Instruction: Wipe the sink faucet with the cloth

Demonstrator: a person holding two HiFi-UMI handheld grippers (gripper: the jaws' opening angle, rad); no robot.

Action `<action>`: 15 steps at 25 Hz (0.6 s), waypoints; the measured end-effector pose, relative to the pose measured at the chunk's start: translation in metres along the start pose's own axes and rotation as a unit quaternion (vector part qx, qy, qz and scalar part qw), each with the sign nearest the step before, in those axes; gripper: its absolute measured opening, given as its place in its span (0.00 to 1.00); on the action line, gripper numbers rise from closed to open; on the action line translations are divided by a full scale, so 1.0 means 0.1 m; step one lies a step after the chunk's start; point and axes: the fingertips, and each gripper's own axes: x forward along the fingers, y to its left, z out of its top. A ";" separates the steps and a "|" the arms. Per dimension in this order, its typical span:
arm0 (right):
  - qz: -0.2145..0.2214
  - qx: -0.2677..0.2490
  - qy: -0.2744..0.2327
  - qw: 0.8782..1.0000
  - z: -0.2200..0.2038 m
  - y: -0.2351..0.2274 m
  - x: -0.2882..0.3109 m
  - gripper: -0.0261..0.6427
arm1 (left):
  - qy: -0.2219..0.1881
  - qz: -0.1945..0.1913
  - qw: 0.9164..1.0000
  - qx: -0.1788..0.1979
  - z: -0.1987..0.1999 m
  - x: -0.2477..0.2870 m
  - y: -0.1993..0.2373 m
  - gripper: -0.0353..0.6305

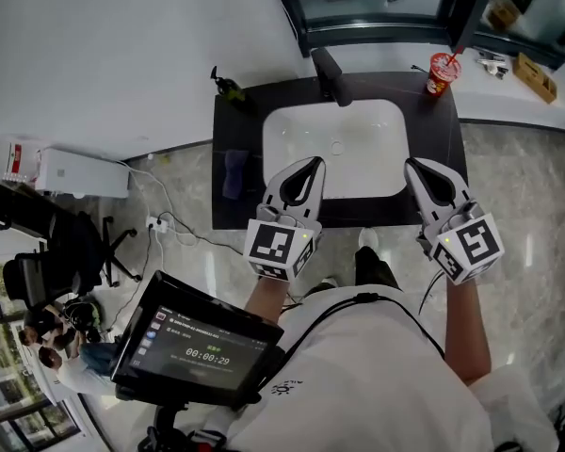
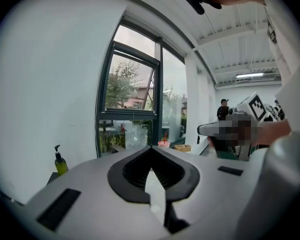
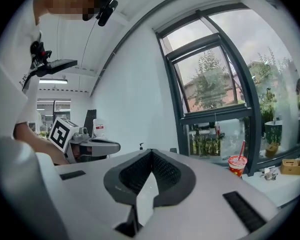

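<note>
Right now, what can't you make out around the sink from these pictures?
- Cloth: head view, dark on the dark counter, folds unreadable; absent from both gripper views.
- Faucet: head view, small and dark, dirt untellable.
- Basin front corners: head view, behind the left gripper and right gripper.
- Cup print: head view, too small.

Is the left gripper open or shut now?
Shut: in the left gripper view the left gripper has its jaw tips together, with nothing between them.
</note>
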 end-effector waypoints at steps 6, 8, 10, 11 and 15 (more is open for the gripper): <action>-0.024 -0.008 -0.004 1.000 -0.07 0.67 -0.26 0.04 | -0.013 -0.017 1.000 -0.003 -0.13 -0.73 -0.07 0.06; -0.034 -0.011 -0.005 0.999 -0.10 0.92 -0.39 0.04 | -0.018 -0.024 1.000 -0.004 -0.18 -1.00 -0.12 0.06; -0.047 -0.011 -0.008 0.999 -0.14 1.15 -0.55 0.04 | -0.023 -0.037 0.999 -0.003 -0.22 -1.23 -0.22 0.06; -0.052 -0.010 -0.010 0.999 -0.15 1.25 -0.63 0.04 | -0.025 -0.044 0.999 -0.002 -0.24 -1.34 -0.27 0.06; -0.070 -0.011 -0.017 0.997 -0.17 1.66 -0.95 0.04 | -0.039 -0.068 0.997 0.004 -0.22 -1.74 -0.51 0.06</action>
